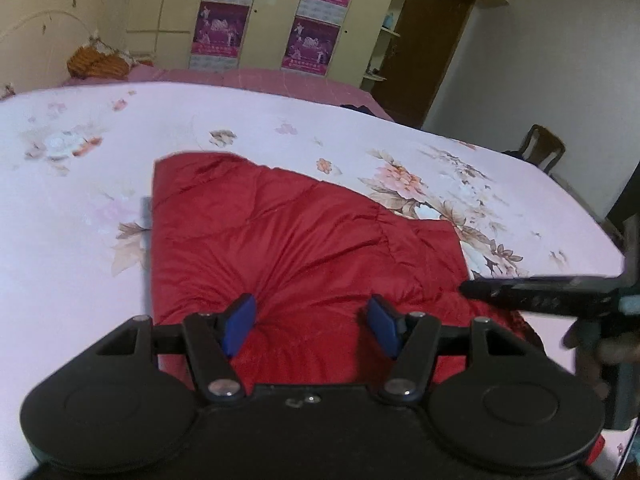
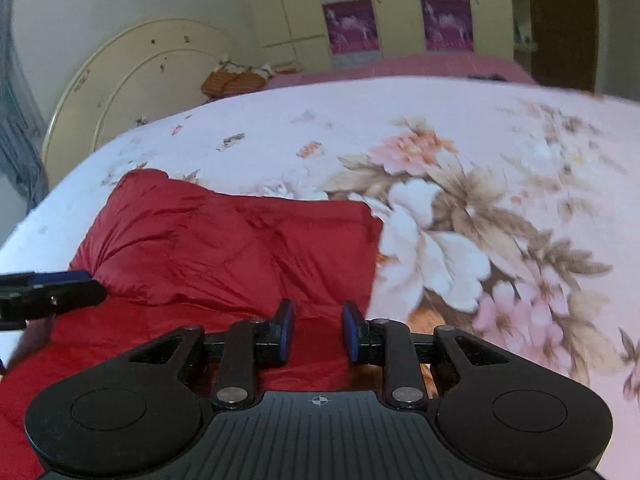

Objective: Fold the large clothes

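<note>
A red quilted jacket [image 1: 288,240] lies folded on the floral bedspread [image 1: 100,200]; the right wrist view shows it [image 2: 224,240] at lower left. My left gripper [image 1: 312,324] hovers over the jacket's near part, its blue pads wide apart and nothing pinched between them. Creases in the cloth fan out from beside its left pad [image 1: 240,324]. My right gripper [image 2: 318,332] sits over the jacket's near right edge, jaws narrowly apart, red cloth showing through the gap. Each gripper shows side-on in the other's view: the right gripper [image 1: 472,290], the left gripper [image 2: 80,284].
The bed's right edge [image 1: 592,216] drops off toward a wooden chair [image 1: 542,148]. An orange bundle [image 1: 96,62] lies near the cream headboard [image 1: 40,28]. Wardrobes with purple posters [image 1: 312,40] and a brown door [image 1: 428,48] stand beyond the bed.
</note>
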The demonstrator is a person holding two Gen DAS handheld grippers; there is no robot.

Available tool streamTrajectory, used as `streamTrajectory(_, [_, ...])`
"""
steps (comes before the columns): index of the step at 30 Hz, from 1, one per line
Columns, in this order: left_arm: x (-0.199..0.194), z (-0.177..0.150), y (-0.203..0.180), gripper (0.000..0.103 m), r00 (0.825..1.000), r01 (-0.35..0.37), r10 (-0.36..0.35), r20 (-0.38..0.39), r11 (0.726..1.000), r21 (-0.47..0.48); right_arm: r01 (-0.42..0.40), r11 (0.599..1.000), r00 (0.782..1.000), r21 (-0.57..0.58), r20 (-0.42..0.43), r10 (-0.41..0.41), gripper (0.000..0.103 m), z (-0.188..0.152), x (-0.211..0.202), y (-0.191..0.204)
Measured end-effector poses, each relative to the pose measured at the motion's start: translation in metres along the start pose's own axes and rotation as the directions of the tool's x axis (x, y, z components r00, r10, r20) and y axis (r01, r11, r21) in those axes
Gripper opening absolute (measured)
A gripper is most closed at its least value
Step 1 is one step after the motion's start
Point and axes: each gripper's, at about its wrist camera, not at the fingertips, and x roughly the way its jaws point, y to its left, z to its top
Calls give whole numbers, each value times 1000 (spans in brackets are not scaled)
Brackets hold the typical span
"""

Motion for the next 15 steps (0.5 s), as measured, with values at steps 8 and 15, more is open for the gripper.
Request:
streamTrajectory(8, [-58, -40, -20, 61, 998, 51, -50, 41, 999, -9, -171, 977, 984, -128, 35, 176, 25, -18, -64, 46])
streamTrajectory(15, [-44, -55, -27, 59, 1000, -16, 16, 18, 1000, 13, -86, 993, 995, -77, -55, 82, 25, -35, -30, 39])
